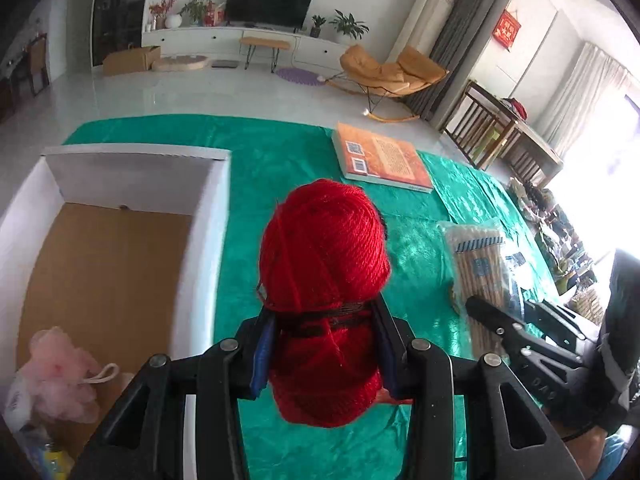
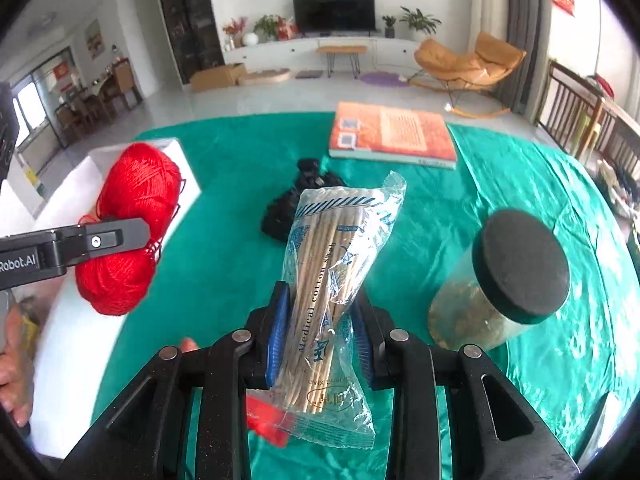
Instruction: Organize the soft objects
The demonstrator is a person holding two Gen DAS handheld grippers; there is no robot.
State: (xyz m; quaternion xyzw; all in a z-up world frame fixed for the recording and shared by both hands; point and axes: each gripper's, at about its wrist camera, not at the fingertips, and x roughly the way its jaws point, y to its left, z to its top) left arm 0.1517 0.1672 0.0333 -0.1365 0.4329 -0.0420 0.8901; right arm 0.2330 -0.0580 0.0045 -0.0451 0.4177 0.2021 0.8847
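Note:
My left gripper (image 1: 324,316) is shut on a red ball of yarn (image 1: 324,256) and holds it above the green tablecloth, just right of a white cardboard box (image 1: 208,240). The yarn (image 2: 132,216) and left gripper also show in the right wrist view at the left. My right gripper (image 2: 320,312) is shut on a clear packet of medical cotton swabs (image 2: 336,264), lifted over the cloth. A pink bath pouf (image 1: 60,372) lies inside the box. A black soft object (image 2: 296,200) lies on the cloth behind the packet.
An orange book (image 2: 392,136) lies at the far side of the table. A glass jar with a black lid (image 2: 508,276) stands to the right of my right gripper. A small red item (image 2: 266,420) lies under the packet. The green cloth (image 2: 500,184) covers the table.

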